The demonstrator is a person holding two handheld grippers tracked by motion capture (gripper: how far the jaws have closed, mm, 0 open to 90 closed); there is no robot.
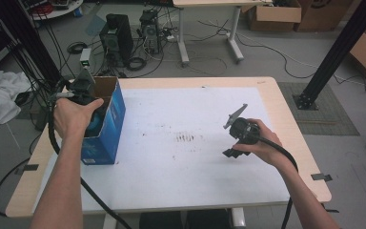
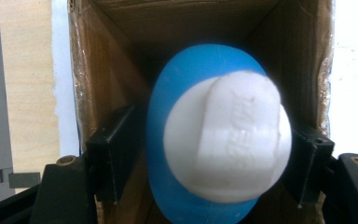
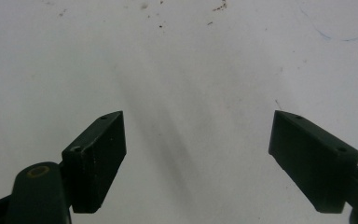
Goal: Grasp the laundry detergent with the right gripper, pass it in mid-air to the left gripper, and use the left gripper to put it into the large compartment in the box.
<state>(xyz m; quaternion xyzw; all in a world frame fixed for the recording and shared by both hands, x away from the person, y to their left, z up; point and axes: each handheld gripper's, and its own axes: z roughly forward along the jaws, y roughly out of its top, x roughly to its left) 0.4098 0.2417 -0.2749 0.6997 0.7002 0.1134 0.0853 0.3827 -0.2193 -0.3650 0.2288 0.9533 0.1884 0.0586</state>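
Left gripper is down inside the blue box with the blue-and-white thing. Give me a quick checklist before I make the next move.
1. Blue-and-white object inside the blue carton: ok.
2. Object between the left gripper jaws: ok.
3. Pads clear of the object: cannot tell; both jaws sit tight against its sides.
4. Carton upright on the table: ok.
5. Room for the jaws to spread inside the carton: not ok, the cardboard walls stand close on both sides.
6. Right gripper open, nothing between its jaws, over the bare white surface: ok.
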